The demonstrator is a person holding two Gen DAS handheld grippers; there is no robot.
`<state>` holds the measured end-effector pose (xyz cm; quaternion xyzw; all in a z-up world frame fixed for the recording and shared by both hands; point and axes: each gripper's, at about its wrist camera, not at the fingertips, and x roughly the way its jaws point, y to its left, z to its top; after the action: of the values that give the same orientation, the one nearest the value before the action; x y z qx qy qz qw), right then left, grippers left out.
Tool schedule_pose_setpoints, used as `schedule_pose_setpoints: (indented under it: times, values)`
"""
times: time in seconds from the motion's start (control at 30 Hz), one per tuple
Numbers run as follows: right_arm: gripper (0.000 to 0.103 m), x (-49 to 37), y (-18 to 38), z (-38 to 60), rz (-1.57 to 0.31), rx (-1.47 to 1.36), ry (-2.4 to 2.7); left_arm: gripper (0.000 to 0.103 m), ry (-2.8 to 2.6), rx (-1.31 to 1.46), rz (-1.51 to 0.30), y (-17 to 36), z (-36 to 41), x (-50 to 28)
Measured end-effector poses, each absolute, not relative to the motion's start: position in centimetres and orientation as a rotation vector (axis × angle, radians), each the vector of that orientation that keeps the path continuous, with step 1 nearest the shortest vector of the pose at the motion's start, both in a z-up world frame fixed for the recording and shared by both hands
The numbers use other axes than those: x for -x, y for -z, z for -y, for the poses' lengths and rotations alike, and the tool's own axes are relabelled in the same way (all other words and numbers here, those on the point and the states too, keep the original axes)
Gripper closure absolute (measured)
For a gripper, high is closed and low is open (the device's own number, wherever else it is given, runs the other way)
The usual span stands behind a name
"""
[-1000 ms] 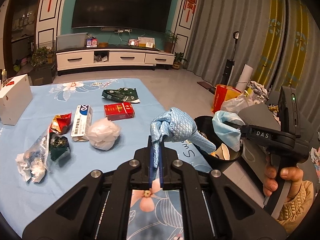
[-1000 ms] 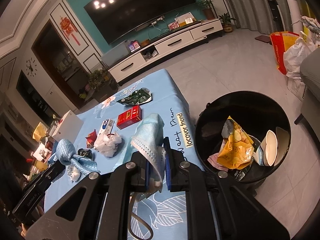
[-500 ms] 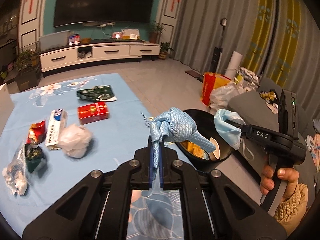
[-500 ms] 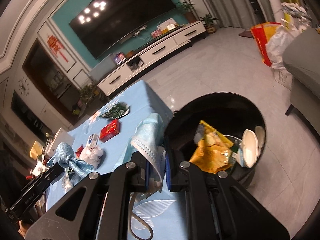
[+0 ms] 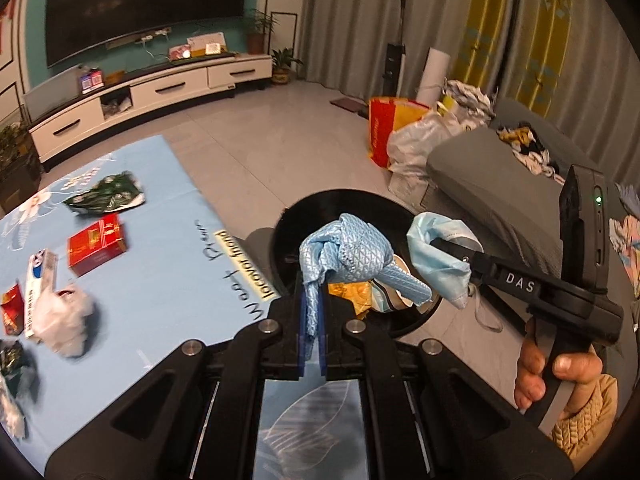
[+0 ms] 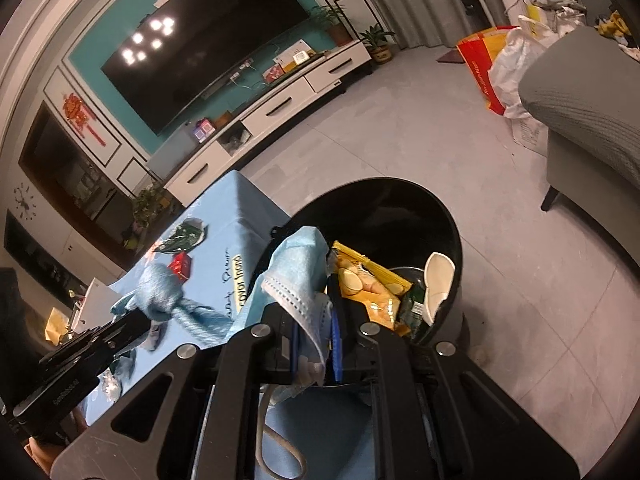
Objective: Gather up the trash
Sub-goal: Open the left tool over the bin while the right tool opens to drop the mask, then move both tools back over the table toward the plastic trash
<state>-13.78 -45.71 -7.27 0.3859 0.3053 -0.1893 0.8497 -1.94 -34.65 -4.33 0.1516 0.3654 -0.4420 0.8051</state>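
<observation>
Left wrist view: the left gripper (image 5: 314, 330) tips down and pinches a knotted blue cloth (image 5: 348, 254) over the black trash bin (image 5: 304, 216). To its right, the right gripper (image 5: 434, 245), gripped in a hand (image 5: 554, 372), squeezes a blue face mask (image 5: 434, 256) above the bin's rim.

knotted blue cloth (image 5: 348, 252), face mask (image 5: 436, 264) over bin (image 5: 288, 228)
</observation>
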Motion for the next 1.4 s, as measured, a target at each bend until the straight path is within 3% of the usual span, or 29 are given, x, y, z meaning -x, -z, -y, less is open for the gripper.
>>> schedule_pose_setpoints:
  times: [0.17,0.3,0.37,0.43,0.5,0.57,0.73,1.07,1.4]
  values:
    - [0.086,13.6,8.2,46.5,-0.661,-0.813,0.416,0.097,0.953,-0.381,-0.803,6.0,37.7,1.9]
    - [0.072,13.4,9.0,47.1,-0.674,-0.83,0.437,0.09,0.943,-0.402,-0.804,6.6,39.1,2.0]
    - [0.06,13.4,9.1,47.2,-0.674,-0.836,0.44,0.071,0.94,-0.395,-0.812,6.8,39.0,1.8]
    - [0.057,13.5,9.1,47.2,-0.671,-0.839,0.44,0.055,0.924,-0.392,-0.806,6.8,38.7,1.8]
    - [0.056,13.6,8.9,47.1,-0.672,-0.833,0.443,0.052,0.91,-0.384,-0.801,6.7,38.0,1.9]
    - [0.055,13.7,8.7,46.9,-0.673,-0.835,0.445,0.037,0.887,-0.364,-0.802,6.5,36.9,1.8]
    - [0.049,14.0,7.7,45.8,-0.672,-0.813,0.438,0.025,0.806,-0.312,-0.819,6.3,32.6,1.6]
    - [0.048,12.0,5.0,40.9,-0.71,-0.732,0.347,0.014,0.659,-0.222,-0.78,4.7,21.9,3.2]
    - [0.048,8.4,2.6,34.3,-0.775,-0.597,0.226,0.013,0.53,-0.116,-0.773,4.8,13.1,4.9]
